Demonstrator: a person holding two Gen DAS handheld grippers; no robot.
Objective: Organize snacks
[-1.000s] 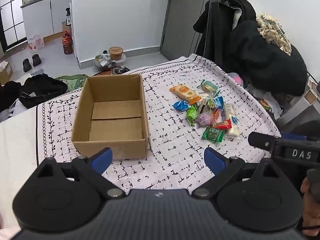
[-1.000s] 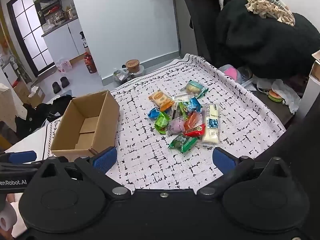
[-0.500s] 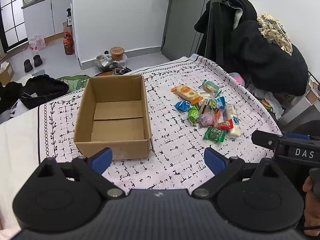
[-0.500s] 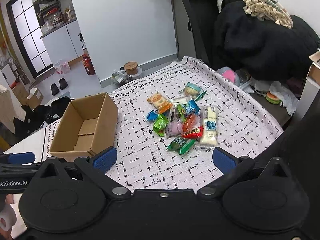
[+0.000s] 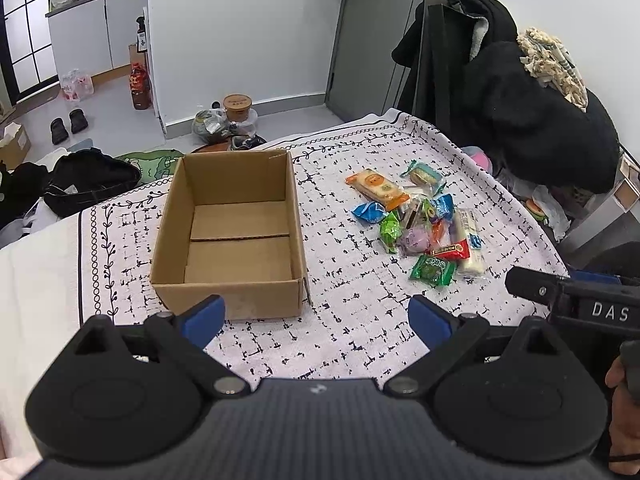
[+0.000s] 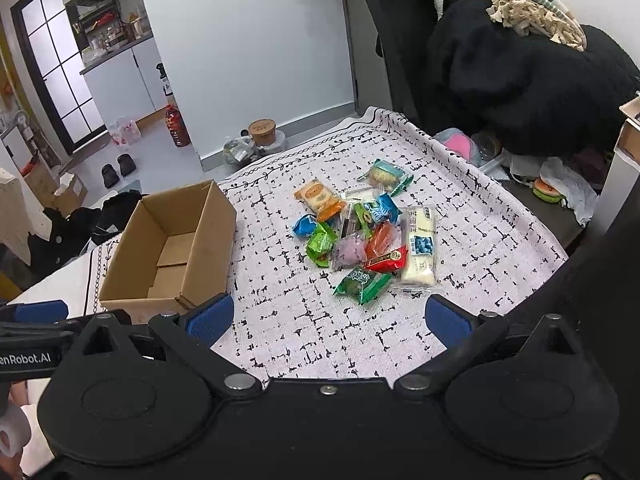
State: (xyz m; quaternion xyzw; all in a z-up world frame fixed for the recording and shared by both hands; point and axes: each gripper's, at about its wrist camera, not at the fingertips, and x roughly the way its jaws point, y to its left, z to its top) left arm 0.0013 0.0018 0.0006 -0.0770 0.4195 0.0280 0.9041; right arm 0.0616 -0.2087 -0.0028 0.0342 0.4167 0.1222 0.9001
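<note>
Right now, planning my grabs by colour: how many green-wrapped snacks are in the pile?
2. One green packet lies at the pile's near edge, beside the red wrapper. A brighter green one sits on the box-facing side, below the blue one. Others may be hidden underneath.

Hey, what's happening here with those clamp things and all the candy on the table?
A person holds a two-finger tool in each hand to sort snacks. Right now both the left gripper and the right gripper hover over the patterned tablecloth with jaws wide open, holding nothing. The pile of wrapped snacks lies loose on the cloth, and the cardboard box beside it has nothing in it yet. No snack has been picked up.
</note>
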